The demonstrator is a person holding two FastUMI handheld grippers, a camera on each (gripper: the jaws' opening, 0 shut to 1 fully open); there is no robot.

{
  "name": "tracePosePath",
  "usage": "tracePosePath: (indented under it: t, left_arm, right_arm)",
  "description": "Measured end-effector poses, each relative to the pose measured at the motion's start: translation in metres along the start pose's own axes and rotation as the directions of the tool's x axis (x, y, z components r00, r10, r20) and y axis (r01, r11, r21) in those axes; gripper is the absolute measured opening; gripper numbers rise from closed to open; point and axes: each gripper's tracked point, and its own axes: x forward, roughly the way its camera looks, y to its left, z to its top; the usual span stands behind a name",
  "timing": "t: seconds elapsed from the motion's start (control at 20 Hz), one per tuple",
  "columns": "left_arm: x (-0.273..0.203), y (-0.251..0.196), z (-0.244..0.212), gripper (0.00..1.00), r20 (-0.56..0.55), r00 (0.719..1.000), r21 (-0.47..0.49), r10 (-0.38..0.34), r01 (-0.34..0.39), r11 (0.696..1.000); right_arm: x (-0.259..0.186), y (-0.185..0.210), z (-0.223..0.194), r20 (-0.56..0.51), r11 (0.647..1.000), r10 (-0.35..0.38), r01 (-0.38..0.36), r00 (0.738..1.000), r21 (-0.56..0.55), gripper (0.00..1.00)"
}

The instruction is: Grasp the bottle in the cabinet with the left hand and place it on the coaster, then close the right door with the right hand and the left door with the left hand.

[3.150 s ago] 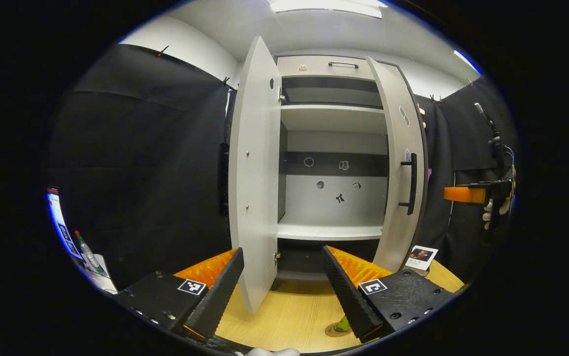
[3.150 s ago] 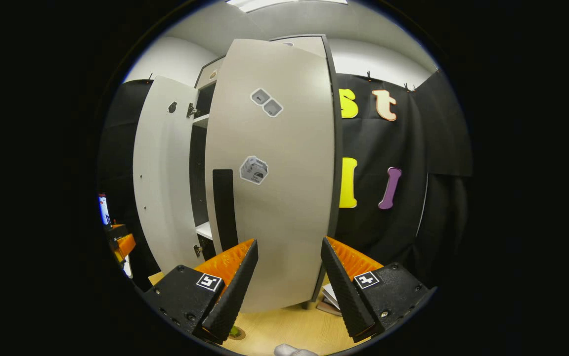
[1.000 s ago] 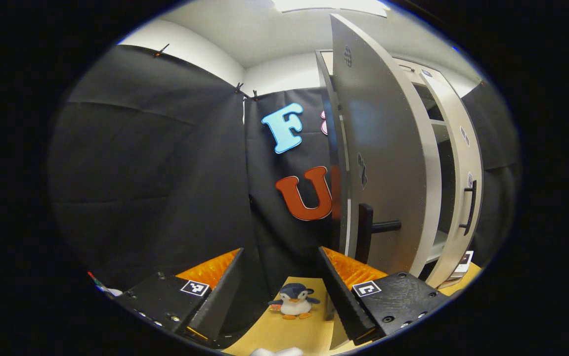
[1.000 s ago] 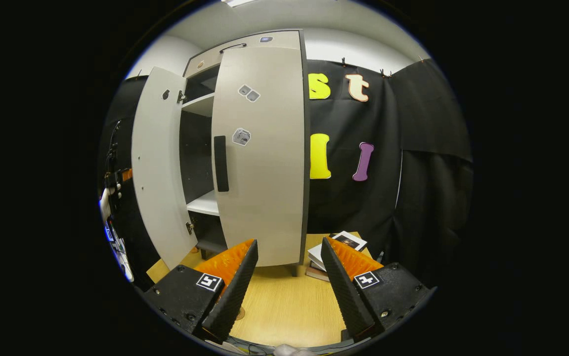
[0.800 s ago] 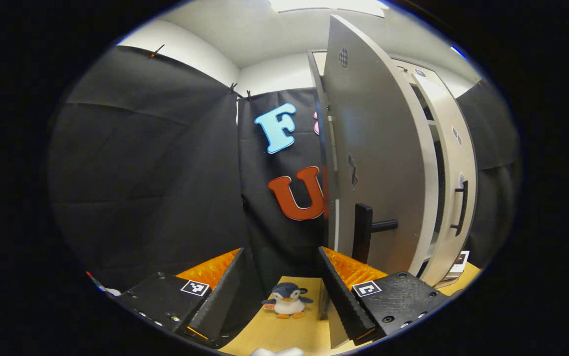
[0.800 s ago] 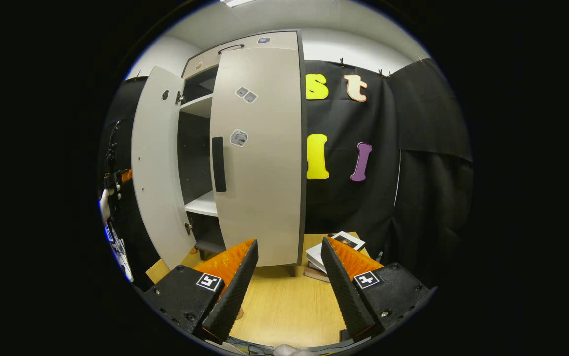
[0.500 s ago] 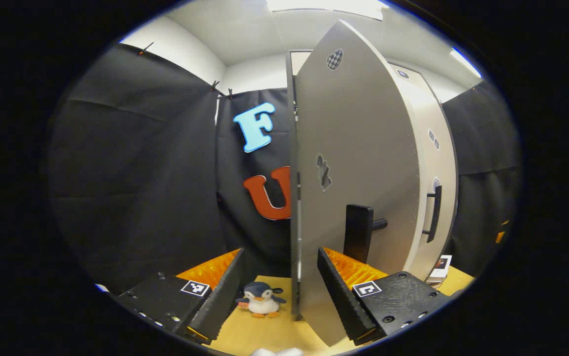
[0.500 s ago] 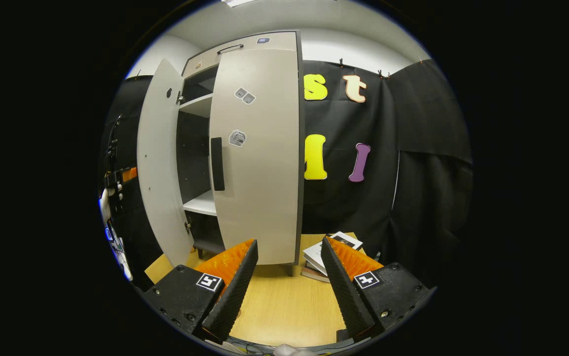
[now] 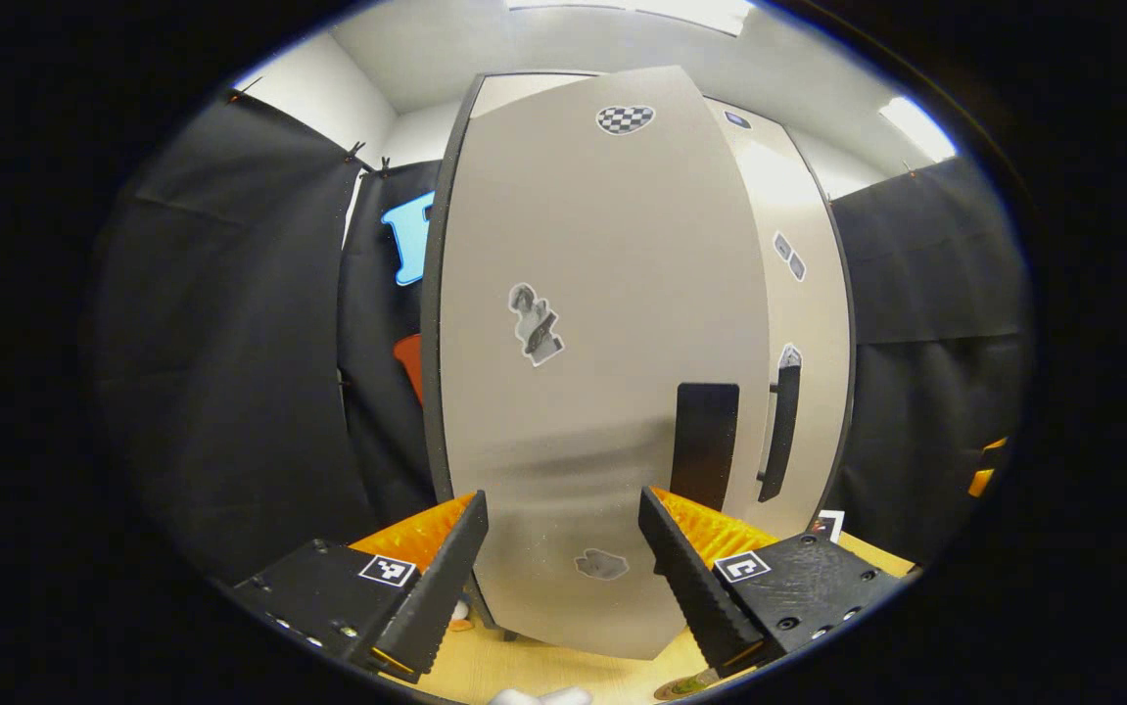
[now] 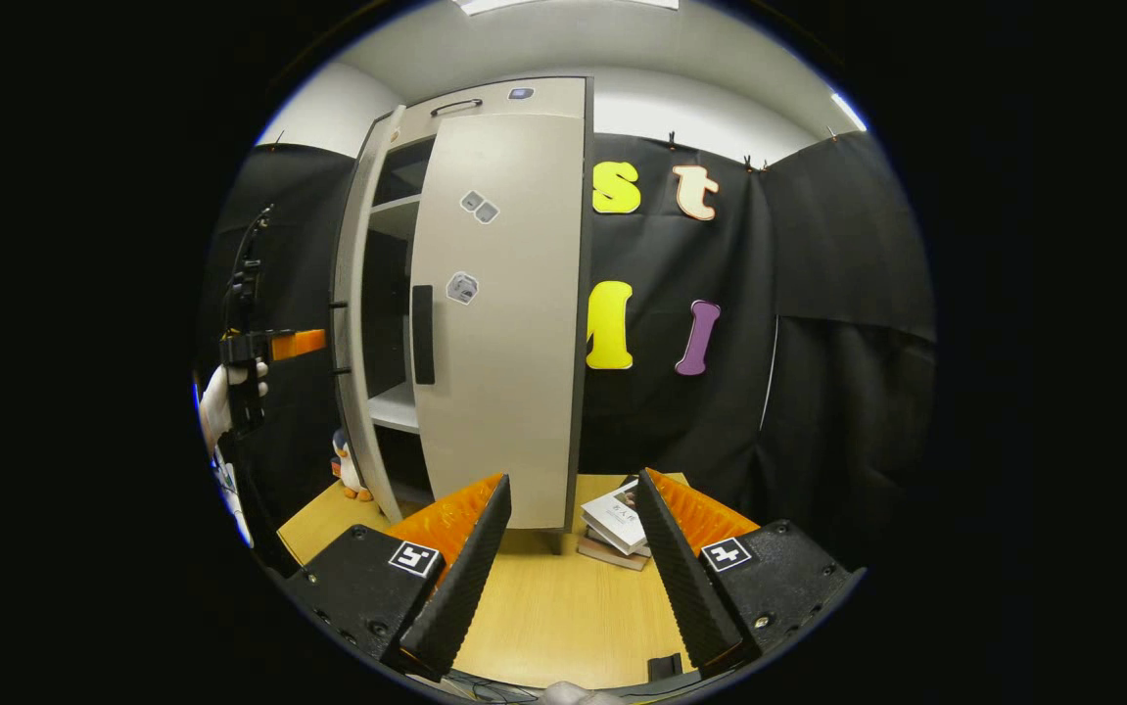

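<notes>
Swinging inward over the last second, the left door (image 9: 583,392) now faces the empty, wide-spread left gripper (image 9: 563,578) nearly square though still ajar, the right door (image 10: 499,323) looks shut, the right gripper (image 10: 573,578) idles open, and the bottle I cannot clearly see.

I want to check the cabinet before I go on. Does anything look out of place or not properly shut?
The left door is not shut: in the right gripper view it stands ajar, with a dark gap and shelves showing between it and the right door. Nothing looks damaged or spilled. The books and the penguin toy sit undisturbed beside the cabinet.
</notes>
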Motion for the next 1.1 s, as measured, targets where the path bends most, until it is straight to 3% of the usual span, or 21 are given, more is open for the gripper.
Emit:
tracePosePath:
  t: [0.25,0.35,0.55,1.1]
  left_arm:
    - [-0.002,0.004,-0.003,0.93,-0.012,0.999,0.019,0.032,-0.032,0.999]
    - [-0.007,0.007,-0.003,0.96,-0.01,0.999,0.028,0.047,-0.047,0.999]
    - [-0.023,0.007,-0.002,0.94,-0.005,0.998,0.043,0.068,-0.068,0.997]
    - [-0.097,-0.022,-0.029,0.96,0.006,0.997,0.063,0.079,-0.079,0.995]
  right_arm:
    - [-0.004,-0.009,0.0,0.0,0.999,-0.028,0.028,1.0,0.021,0.8]
    - [-0.004,-0.007,-0.001,0.001,0.999,-0.027,0.027,1.0,0.022,0.8]
    - [-0.003,0.004,0.001,0.004,1.0,-0.011,0.011,1.0,0.017,0.8]
    - [0.001,0.031,0.004,0.03,1.0,0.02,-0.02,0.999,0.018,0.8]
